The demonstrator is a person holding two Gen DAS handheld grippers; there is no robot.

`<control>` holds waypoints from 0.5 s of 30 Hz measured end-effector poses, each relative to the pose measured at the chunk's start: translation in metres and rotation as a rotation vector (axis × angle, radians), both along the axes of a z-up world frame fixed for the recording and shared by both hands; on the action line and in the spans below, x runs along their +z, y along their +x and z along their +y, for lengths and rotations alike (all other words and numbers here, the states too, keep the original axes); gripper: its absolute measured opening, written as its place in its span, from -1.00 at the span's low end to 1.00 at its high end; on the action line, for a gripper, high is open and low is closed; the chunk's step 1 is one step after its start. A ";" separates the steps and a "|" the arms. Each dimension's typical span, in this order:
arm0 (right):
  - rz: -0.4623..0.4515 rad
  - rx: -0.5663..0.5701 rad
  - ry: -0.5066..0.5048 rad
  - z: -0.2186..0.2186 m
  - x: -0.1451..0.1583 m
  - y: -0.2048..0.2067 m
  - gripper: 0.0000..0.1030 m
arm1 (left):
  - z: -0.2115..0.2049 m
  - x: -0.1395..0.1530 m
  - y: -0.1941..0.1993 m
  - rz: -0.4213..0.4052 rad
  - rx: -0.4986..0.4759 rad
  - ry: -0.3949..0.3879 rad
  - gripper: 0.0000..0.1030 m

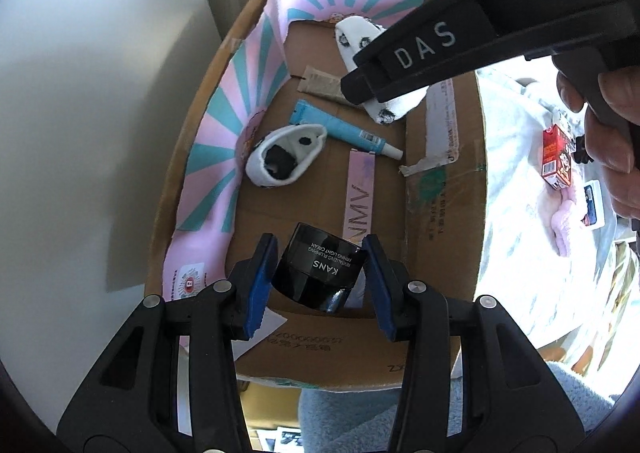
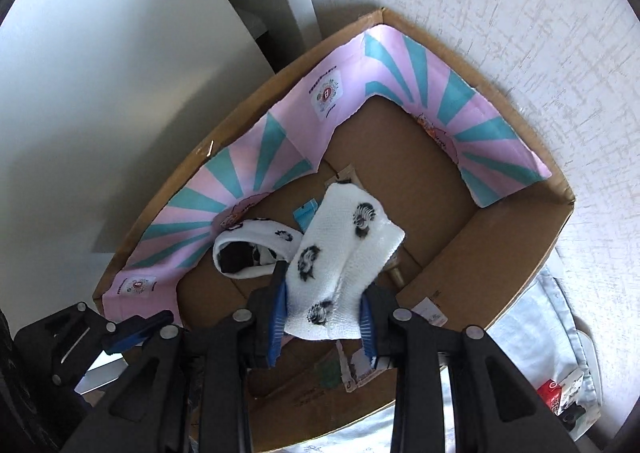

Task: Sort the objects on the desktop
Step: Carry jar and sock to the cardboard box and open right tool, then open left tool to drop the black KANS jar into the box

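Note:
My left gripper (image 1: 320, 277) is shut on a black KANS cream jar (image 1: 318, 273) and holds it over the near end of a cardboard box (image 1: 448, 213). My right gripper (image 2: 323, 309) is shut on a white sock with black paw prints (image 2: 340, 265), held above the box floor; it also shows in the left wrist view (image 1: 360, 33) with the right gripper's body in front of it. A second white sock (image 1: 284, 161) lies in the box, also seen in the right wrist view (image 2: 252, 249). A blue tube (image 1: 344, 131) lies beside it.
The box has a pink and teal striped liner (image 2: 256, 169) along its walls and stands against a white wall (image 2: 480, 13). A beige sachet (image 1: 320, 83) lies inside. On the light cloth to the right lie a red carton (image 1: 556, 157) and a pink fluffy item (image 1: 564, 221).

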State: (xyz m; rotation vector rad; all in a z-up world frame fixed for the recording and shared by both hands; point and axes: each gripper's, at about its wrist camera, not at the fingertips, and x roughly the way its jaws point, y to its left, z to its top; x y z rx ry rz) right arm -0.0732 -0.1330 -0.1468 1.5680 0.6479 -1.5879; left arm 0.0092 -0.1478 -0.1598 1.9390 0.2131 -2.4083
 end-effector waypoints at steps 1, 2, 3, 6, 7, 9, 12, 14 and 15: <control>0.000 0.002 0.001 0.001 0.000 0.000 -0.43 | 0.002 0.000 0.000 -0.001 -0.004 0.003 -0.21; 0.004 0.004 0.006 0.001 0.000 0.000 -0.41 | 0.003 -0.001 0.000 0.000 -0.010 0.009 -0.20; 0.015 0.010 0.020 0.001 -0.001 -0.001 -0.36 | 0.004 -0.001 -0.001 0.000 -0.020 0.022 -0.12; 0.034 0.031 0.021 0.001 -0.002 0.000 0.38 | 0.011 -0.007 -0.004 -0.046 -0.047 0.050 0.98; 0.037 0.036 0.027 0.001 -0.002 0.001 0.97 | 0.015 -0.007 -0.003 -0.053 -0.053 0.025 1.00; 0.029 0.042 0.027 0.003 -0.001 0.002 0.99 | 0.021 -0.001 -0.001 -0.027 -0.078 0.007 1.00; 0.026 0.038 0.005 0.006 0.003 0.001 0.99 | 0.026 0.006 0.003 0.005 -0.080 0.039 1.00; 0.044 0.031 -0.002 0.010 0.006 0.000 0.99 | 0.027 0.010 0.006 0.019 -0.067 0.039 1.00; 0.049 0.027 -0.003 0.011 0.006 0.000 0.99 | 0.027 0.012 0.007 0.025 -0.063 0.034 1.00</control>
